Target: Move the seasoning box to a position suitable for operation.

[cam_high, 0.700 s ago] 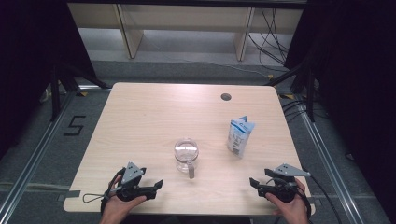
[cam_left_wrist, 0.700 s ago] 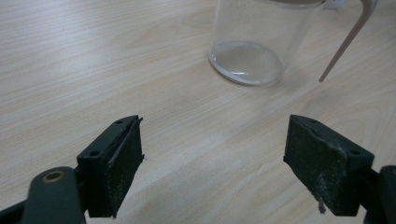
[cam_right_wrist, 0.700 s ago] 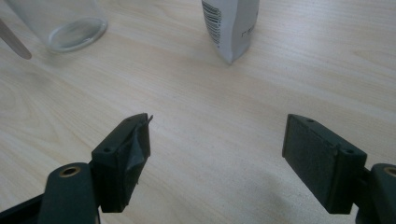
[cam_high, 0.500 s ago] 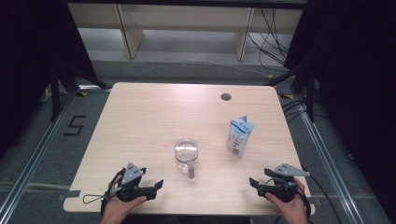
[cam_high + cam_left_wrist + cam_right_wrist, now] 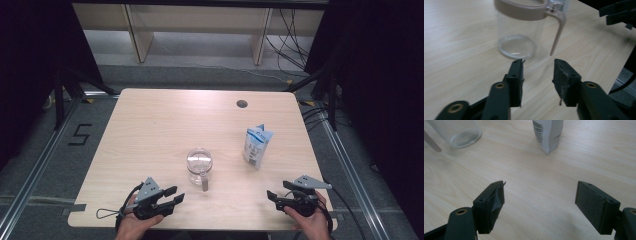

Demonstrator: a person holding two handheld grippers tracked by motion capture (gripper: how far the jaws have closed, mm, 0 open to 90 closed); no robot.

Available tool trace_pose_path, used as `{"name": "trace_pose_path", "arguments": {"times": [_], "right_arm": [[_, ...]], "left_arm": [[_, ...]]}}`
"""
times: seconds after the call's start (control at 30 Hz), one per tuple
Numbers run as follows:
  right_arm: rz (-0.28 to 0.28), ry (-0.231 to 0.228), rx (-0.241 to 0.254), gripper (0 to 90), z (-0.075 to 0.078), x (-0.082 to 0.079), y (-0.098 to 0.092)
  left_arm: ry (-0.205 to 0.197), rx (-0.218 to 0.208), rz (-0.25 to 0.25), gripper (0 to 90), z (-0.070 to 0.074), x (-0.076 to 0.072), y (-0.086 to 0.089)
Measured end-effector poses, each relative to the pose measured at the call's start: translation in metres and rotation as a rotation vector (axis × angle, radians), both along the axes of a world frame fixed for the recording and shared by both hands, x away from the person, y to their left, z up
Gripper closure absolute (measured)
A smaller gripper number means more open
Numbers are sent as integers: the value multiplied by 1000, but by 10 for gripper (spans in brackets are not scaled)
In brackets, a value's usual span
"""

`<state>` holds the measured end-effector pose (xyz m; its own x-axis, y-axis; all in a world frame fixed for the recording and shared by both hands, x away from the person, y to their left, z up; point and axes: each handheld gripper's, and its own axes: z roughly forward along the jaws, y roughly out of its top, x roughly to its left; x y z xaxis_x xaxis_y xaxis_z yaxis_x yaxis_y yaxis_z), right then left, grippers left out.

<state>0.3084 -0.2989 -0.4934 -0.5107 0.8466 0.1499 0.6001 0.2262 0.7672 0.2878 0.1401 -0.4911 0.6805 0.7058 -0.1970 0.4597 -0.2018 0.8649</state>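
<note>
A: Item one: clear jug [image 5: 200, 164], tan rim and handle, mid-table [image 5: 150, 130]; item two: small carton [image 5: 257, 145], upright, to its right.

B: Left gripper [image 5: 167, 196]: jaws partly apart, empty, facing the jug. Right gripper [image 5: 272, 195]: jaws wide, empty, facing the carton.

A: Step: probably approach. Next: each must advance and square up before closing.

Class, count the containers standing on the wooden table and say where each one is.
2. A clear jug with a beige handle stands near the middle of the table; a small white and blue carton stands to its right. Nothing seems hidden.
</note>
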Motion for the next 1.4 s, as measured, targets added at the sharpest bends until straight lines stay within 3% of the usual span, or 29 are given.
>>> {"name": "trace_pose_path", "arguments": {"times": [0.07, 0.13, 0.17, 0.23, 0.27, 0.37, 0.43, 0.6, 0.67, 0.7, 0.73, 0.77, 0.8, 0.83, 0.93, 0.97, 1.0, 1.1, 1.13, 1.2, 1.4], "right_arm": [[-2, 0, 7, 246, 0, 0, -1], [-5, -5, 2, 246, -1, 0, -2], [-6, -10, 14, 246, -1, 0, -2], [-26, 26, 28, 247, 0, -3, -1], [-17, -10, 6, 248, -1, -1, -3], [-29, 13, 48, 248, -1, -2, -1], [-30, 27, 31, 248, 0, -3, -2], [-35, 18, 33, 248, -1, -3, -2], [-31, 27, 33, 248, 0, -4, -2], [-34, 20, 36, 249, 0, -3, -2], [-14, -14, 4, 249, -1, -1, -5], [-36, 31, 34, 248, 0, -4, -2], [-37, 32, 34, 249, 0, -4, -2], [-17, -13, 8, 248, -1, -2, -5], [-44, 30, 41, 249, 1, -4, 0], [-9, -14, 19, 249, -1, 0, -2], [-34, 31, 40, 249, 0, -2, 0], [-15, -18, 14, 249, -1, 0, -4], [-48, 36, 46, 249, 1, -4, 0], [-11, -9, 15, 249, -1, 0, -3], [1, -8, 14, 250, -1, 0, -3]], "left_arm": [[-17, 23, -45, 680, 2, 1, -6], [-17, 4, -66, 745, 3, 0, -15], [-34, 20, -97, 780, 4, 1, -18], [-43, 8, -116, 833, 5, 2, -26], [-42, 9, -133, 850, 6, 3, -32], [-46, 5, -157, 889, 7, 5, -42], [-49, 6, -182, 893, 9, 8, -51], [-51, 13, -176, 894, 10, 13, -66], [-72, 24, -187, 894, 10, 15, -67], [-79, 35, -176, 894, 11, 18, -72], [-84, 38, -184, 894, 11, 20, -74], [-84, 37, -172, 894, 11, 21, -76], [-87, 42, -170, 894, 11, 24, -78], [-87, 48, -170, 894, 12, 25, -80], [-86, 48, -164, 894, 11, 28, -87], [-93, 60, -167, 894, 11, 28, -88], [-93, 58, -163, 894, 11, 28, -90], [-88, 71, -153, 894, 9, 28, -94], [-86, 75, -142, 893, 8, 28, -95], [-105, 81, -131, 893, 7, 31, -95], [-99, 109, -101, 894, 5, 32, -95]]}}
